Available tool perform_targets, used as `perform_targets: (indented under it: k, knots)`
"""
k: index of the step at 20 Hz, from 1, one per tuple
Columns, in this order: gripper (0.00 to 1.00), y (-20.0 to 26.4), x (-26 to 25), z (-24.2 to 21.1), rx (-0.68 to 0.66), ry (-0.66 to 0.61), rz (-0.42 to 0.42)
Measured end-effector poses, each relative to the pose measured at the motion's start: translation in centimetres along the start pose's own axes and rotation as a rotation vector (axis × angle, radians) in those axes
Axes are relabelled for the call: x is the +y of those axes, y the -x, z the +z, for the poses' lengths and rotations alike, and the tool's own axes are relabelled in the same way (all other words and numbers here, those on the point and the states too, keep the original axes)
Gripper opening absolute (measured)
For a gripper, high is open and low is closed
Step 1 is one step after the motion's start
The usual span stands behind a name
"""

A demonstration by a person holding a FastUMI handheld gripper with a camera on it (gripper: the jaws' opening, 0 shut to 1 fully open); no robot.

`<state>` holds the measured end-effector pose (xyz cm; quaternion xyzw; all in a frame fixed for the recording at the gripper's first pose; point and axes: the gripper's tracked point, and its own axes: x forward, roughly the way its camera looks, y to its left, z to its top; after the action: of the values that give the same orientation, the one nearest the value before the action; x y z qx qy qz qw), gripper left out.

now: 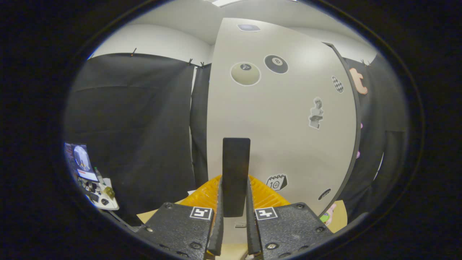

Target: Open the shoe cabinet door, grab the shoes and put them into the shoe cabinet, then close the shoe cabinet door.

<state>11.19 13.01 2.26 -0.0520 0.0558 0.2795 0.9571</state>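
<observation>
Gripper (235, 202) nearly closed; both fingers (219, 216) pressed against the sides of a dark upright handle (236, 173), which stands between them and rises past the tips. We read this as a firm pinch on the handle, no gap visible either side.

Handle long axis: vertical, parallel to the fingers as seen here. It sits on the pale cabinet door (281, 137), which lies just beyond the tips and spreads up and to the right of them. Door carries stickers, e.g. a black 8-ball (276, 64) above.

Door's dark edge (355, 119) runs well to the right of the jaws; left edge is close to the jaws, next to the black cloth. Which edge is hinged: cannot tell.

Whether the door is open or shut: cannot tell, so neither can we say if this is the opening or closing step. No shoes identifiable.

Room: open space left of jaws; a small desk w/ a monitor (81, 162) far left, well apart. Something orange ribbed (267, 196) sits just behind the fingers at the door's foot; watch it during any swing.
</observation>
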Motion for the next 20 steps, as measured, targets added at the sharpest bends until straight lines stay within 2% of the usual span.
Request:
perform_targets:
  k: [8, 16, 20]
  knots:
    - [0.3, 7.3, -3.4, -0.8, -0.011, 0.01, 0.013]
    - [0.28, 15.9, -7.1, -1.2, -0.045, 0.058, -0.127]
    - [0.19, 18.5, -10.9, -1.3, -0.042, 0.076, -0.238]
